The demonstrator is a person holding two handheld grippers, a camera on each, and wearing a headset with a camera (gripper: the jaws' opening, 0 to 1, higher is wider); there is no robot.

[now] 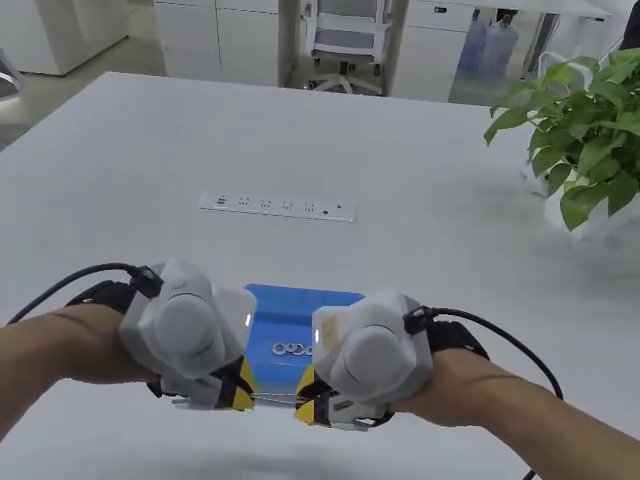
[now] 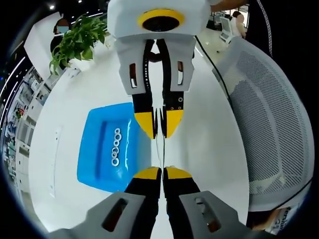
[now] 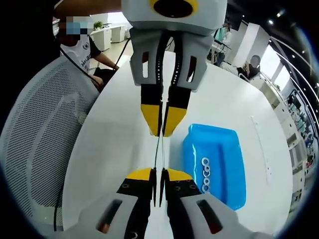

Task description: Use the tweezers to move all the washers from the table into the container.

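The tweezers (image 1: 270,400) were a very thin, shiny metal thing, and in every view they looked like little more than a silver line. They were held up just above the white table (image 1: 420,200), close to the person, and they lay sideways between the two claws. The left gripper (image 1: 240,384) had its yellow tips squeezed together on one end of the tweezers. The right gripper (image 1: 305,393) faced it, and its yellow tips were squeezed together on the other end. The two claws were near each other, tip pointing at tip, with only a short bit of the tweezers showing between them. Just behind them on the table sat the container (image 1: 300,300). It was a bright blue tray, shaped like a box with round corners and low sides. The washers (image 1: 290,349) were small silver rings with a hole in the middle. About four of them lay in a short row inside the container, touching each other. Farther back on the table lay a long white power strip (image 1: 277,206). A green plant (image 1: 585,125) stood at the right edge of the table.
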